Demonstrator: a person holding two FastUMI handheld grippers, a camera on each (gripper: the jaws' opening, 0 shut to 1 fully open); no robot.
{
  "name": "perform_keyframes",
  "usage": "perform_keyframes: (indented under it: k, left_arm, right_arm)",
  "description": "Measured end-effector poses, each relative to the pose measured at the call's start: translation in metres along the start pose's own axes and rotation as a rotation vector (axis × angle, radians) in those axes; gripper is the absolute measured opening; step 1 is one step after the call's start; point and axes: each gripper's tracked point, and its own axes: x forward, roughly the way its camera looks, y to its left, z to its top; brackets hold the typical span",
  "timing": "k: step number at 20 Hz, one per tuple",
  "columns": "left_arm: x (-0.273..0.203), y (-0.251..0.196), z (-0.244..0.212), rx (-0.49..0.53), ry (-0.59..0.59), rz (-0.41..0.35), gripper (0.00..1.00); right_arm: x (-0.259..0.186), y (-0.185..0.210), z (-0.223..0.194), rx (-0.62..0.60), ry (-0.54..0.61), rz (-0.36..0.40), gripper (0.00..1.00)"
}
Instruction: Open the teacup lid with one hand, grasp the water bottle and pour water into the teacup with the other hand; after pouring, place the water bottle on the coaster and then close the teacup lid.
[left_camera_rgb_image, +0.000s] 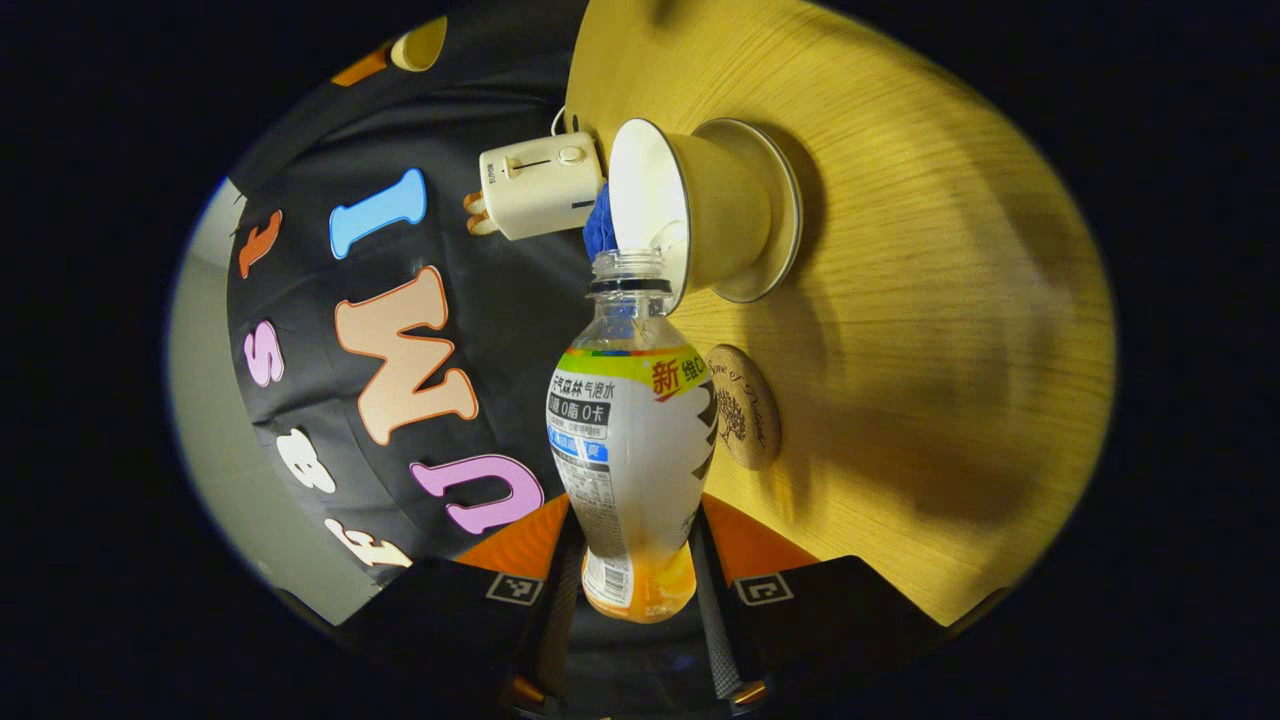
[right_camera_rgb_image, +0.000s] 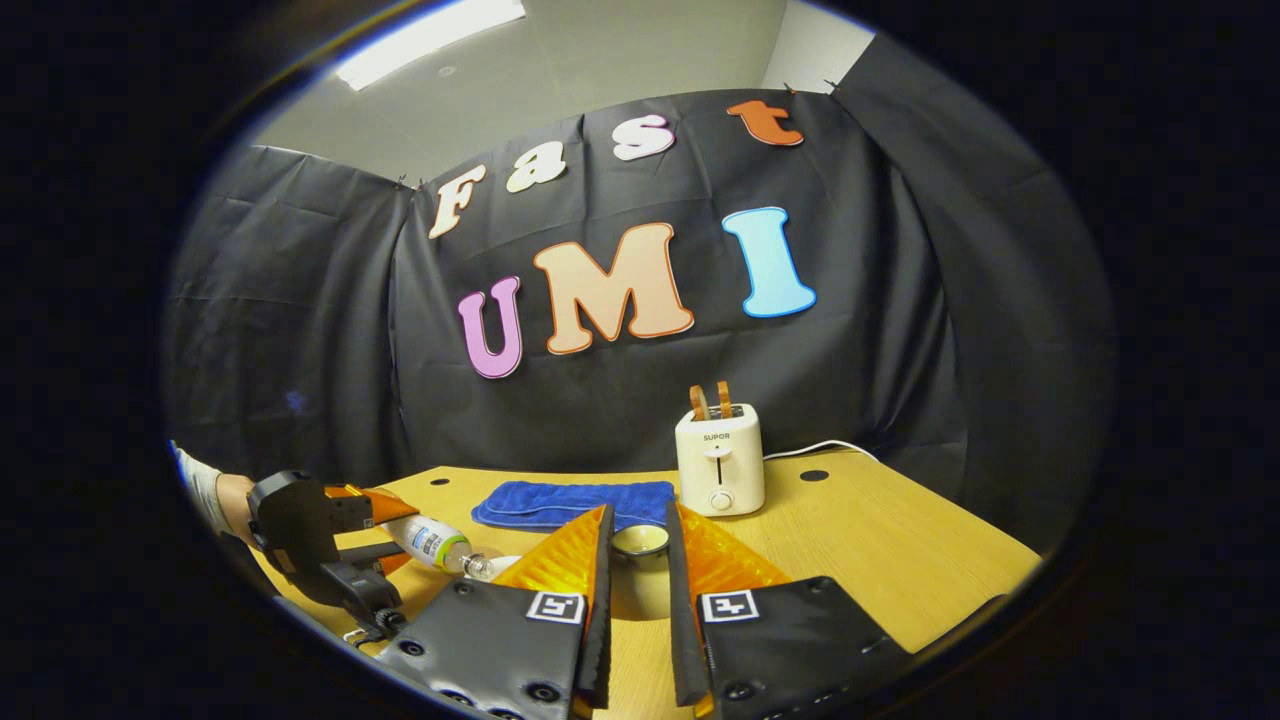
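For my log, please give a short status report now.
Left gripper shut on water bottle, tipped to teacup mouth. Right gripper holds lid between its fingers. Coaster free beside saucer.

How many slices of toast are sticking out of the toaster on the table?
2. Both stand upright side by side in the slots on top of the toaster: one toast slice on the left, the other just right of it. Anything lower in the slots is hidden.

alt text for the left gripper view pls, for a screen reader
The left claw grips an uncapped bottle, its mouth at the rim of an open teacup on a saucer. A round coaster lies on the wooden table beside the bottle, a toaster beyond.
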Motion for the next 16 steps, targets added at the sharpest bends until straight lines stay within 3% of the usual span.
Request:
perform_keyframes:
  k: [16]
  left_arm:
    - [-0.003, 0.021, -0.006, 0.18, 0.012, 0.012, 0.54]
  right_arm:
    - [0.004, 0.001, -0.009, 0.002, 0.021, 0.008, 0.3]
